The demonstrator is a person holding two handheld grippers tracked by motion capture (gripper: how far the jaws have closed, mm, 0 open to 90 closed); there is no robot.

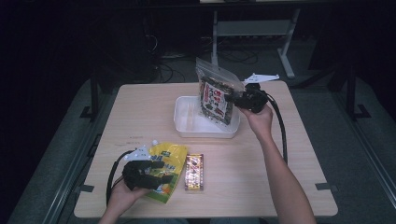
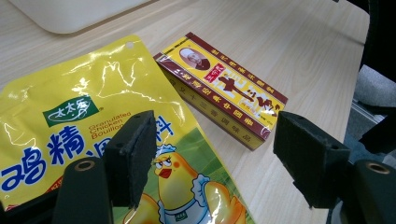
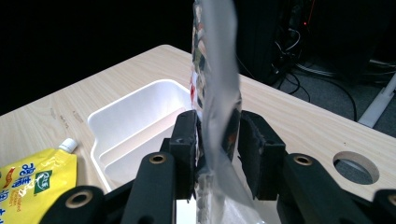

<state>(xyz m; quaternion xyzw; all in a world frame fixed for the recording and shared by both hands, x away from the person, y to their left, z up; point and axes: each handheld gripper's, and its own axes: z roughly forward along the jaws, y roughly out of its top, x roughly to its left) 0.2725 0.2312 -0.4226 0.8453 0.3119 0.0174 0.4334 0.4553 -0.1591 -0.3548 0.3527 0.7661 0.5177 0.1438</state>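
Fingers (image 3: 187,140) of right gripper (image 3: 217,144) pinch clear snack bag (image 1: 215,93) edge above white tray (image 1: 187,128); slippage risk. Left gripper (image 2: 215,158) gapes, empty.

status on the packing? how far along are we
Done: nothing rests in the white bin yet. In hand: the right gripper is shut on the clear snack bag, held upright above the bin. Left: the yellow bouillon pouch and the small seasoning box lie on the table; the left gripper is open over the pouch.
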